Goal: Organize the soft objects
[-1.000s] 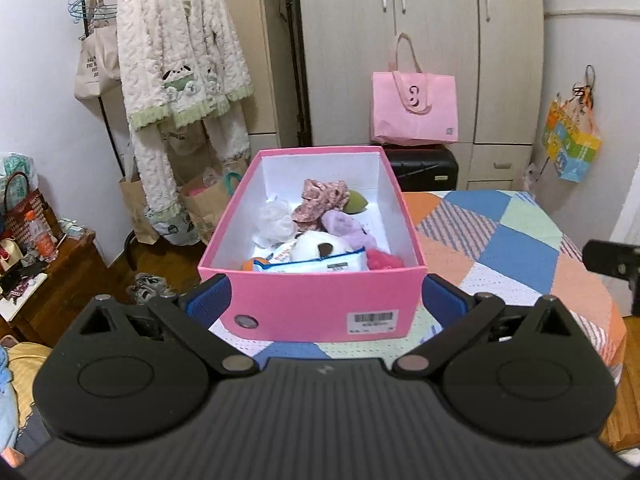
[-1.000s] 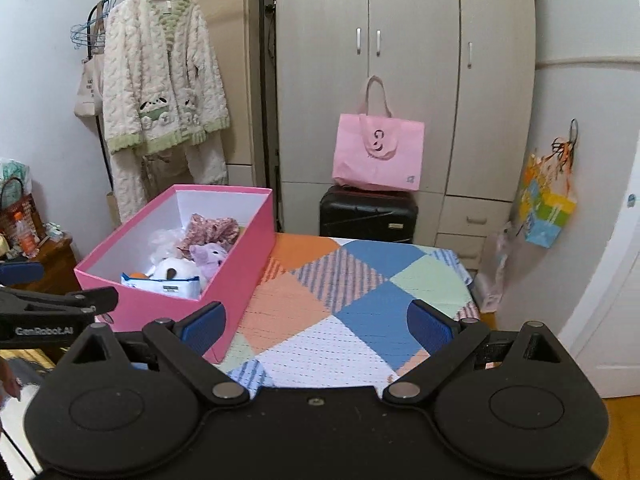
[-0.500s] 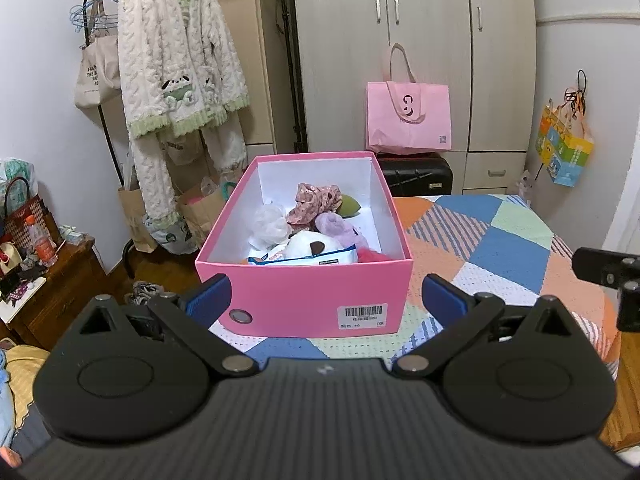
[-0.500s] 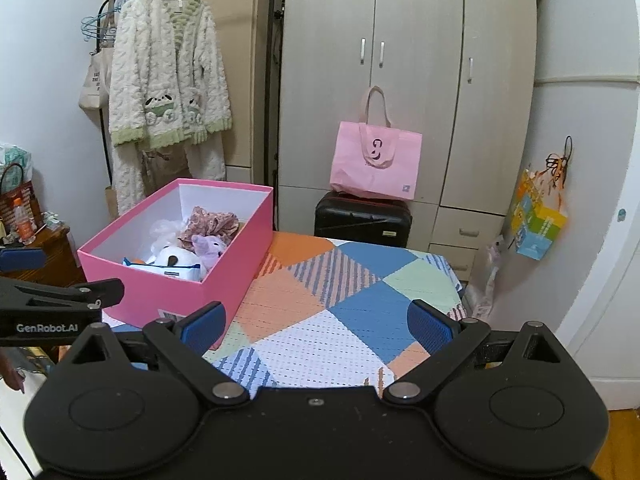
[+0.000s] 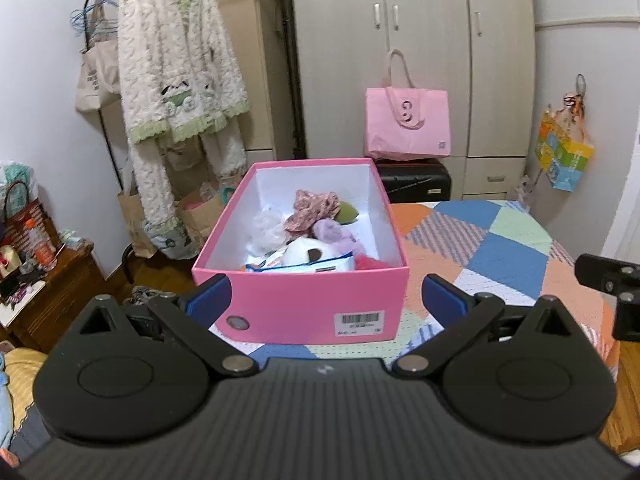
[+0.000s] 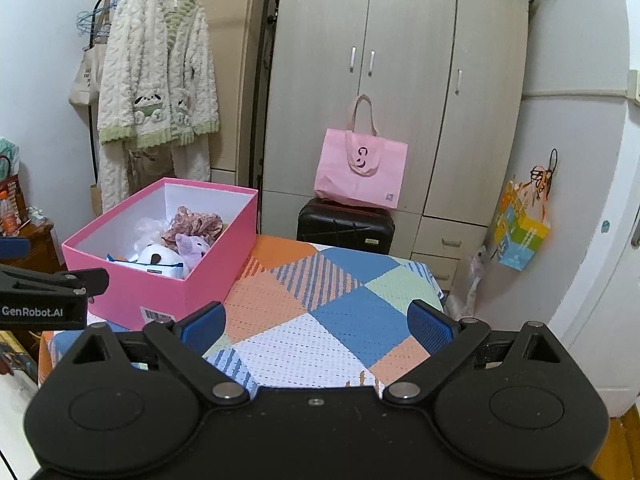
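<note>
**Tongs idle, box packed**

Both the left gripper (image 5: 324, 294) and right gripper (image 6: 316, 322) hang spread wide, holding nothing. The soft toys (image 5: 316, 236) sit inside the pink box (image 5: 304, 304) on the patchwork table (image 6: 320, 320). Best now: lift clear without nudging the box.

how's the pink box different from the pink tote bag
The pink box sits on the patchwork table, open-topped and full of soft items; the pink tote bag stands on a black suitcase by the wardrobe. The box is rigid, deeper pink, with a barcode label; the bag is paler, with handles. Both are pink.
</note>
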Demonstrator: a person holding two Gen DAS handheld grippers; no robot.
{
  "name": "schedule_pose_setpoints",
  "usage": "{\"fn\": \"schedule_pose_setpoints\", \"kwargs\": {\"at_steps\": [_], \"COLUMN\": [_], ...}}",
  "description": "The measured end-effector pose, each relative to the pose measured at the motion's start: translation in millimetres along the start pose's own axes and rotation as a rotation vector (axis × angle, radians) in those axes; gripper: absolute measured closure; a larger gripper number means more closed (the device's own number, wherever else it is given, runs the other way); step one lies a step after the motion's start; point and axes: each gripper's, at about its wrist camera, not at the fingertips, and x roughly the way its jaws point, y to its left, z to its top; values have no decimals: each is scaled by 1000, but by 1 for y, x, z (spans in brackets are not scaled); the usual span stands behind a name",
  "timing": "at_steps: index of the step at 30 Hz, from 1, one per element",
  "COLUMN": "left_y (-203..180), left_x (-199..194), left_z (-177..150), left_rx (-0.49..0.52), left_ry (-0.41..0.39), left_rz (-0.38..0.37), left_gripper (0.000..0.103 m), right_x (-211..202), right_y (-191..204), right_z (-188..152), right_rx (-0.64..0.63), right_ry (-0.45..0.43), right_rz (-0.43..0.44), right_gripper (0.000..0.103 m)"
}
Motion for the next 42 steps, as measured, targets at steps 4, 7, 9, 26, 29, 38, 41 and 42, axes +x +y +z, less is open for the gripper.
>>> {"fn": "schedule_pose_setpoints", "kwargs": {"at_steps": [4,7,9,26,29,38,41,42], "left_y": [-6,-10,-13,-10,-10,-6,-5,-6], "left_x": [-6,-7,-7,-7,-6,-2,-2,-2], "left_z": [5,6,4,-1,-1,-2,-3,-4], "left_rx": [9,17,17,-26,-26,-42,-43,-42], "left_ry": [-25,-35,-39,-70,-70,-49,-52,-58], "left_rz": [-32,-42,-40,12,25,16,20,24], "left_gripper": [0,0,0,0,0,0,0,0], "right_x": [-5,-10,-12,-14,-8,-1,1,2], "right_y": [-4,-5,-6,-15,-18,-22,-22,-22], "right_z": [4,3,2,-2,-2,-4,-5,-5], "right_rx": [34,38,39,54,69,85,87,86], "right_ry": [-5,-18,-29,-90,-71,-55,-56,-54], "right_rz": [0,-5,-15,-29,-39,-48,-53,-53], "right_gripper": [4,4,4,2,2,2,2,2]}}
